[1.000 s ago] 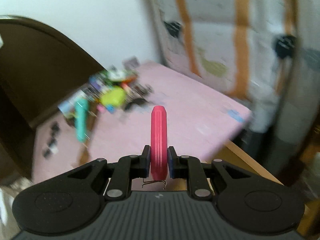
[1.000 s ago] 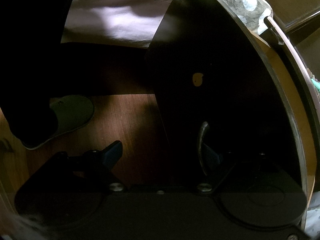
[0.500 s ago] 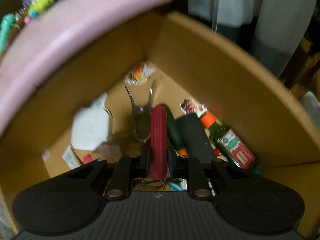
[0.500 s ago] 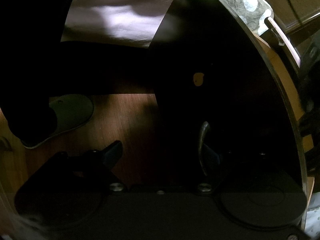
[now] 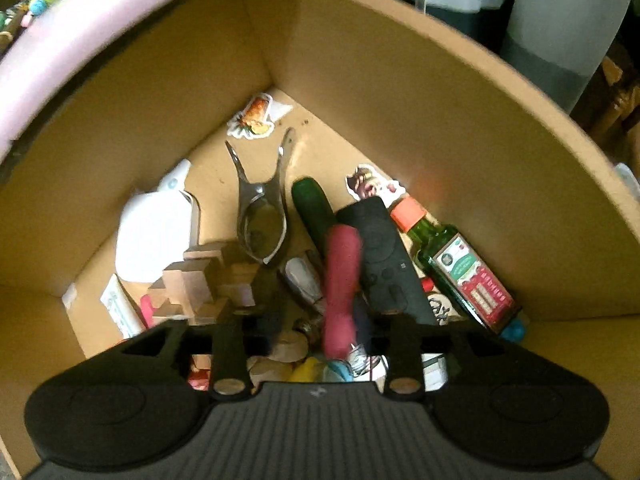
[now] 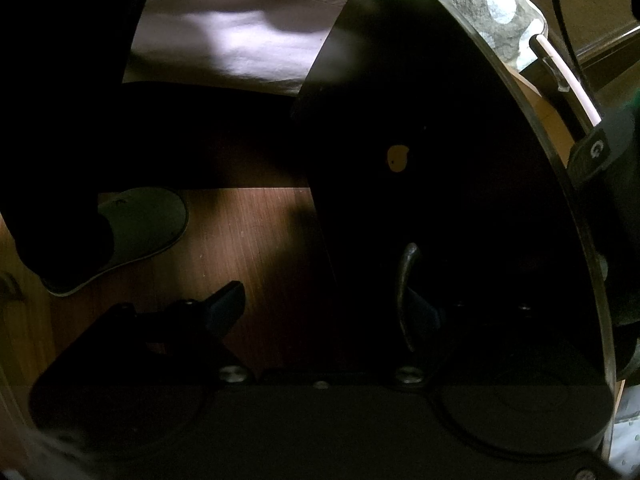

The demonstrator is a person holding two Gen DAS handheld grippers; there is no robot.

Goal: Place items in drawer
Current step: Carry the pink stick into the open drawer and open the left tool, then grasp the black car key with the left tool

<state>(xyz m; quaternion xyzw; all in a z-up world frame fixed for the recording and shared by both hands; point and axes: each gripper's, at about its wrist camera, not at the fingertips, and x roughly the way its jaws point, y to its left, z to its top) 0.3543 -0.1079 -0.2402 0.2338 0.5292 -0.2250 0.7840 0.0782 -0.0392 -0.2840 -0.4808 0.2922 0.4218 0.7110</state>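
The left tongs [image 5: 320,332] stand spread wide, gripping nothing; the red handle [image 5: 340,280] lies loose between their fingers inside the drawer [image 5: 400,92], beside the black remote [image 5: 380,256] just to its right. The right tongs [image 6: 320,308] gape wide too, one finger [image 6: 420,308] hooked behind the metal drawer pull [image 6: 404,292].
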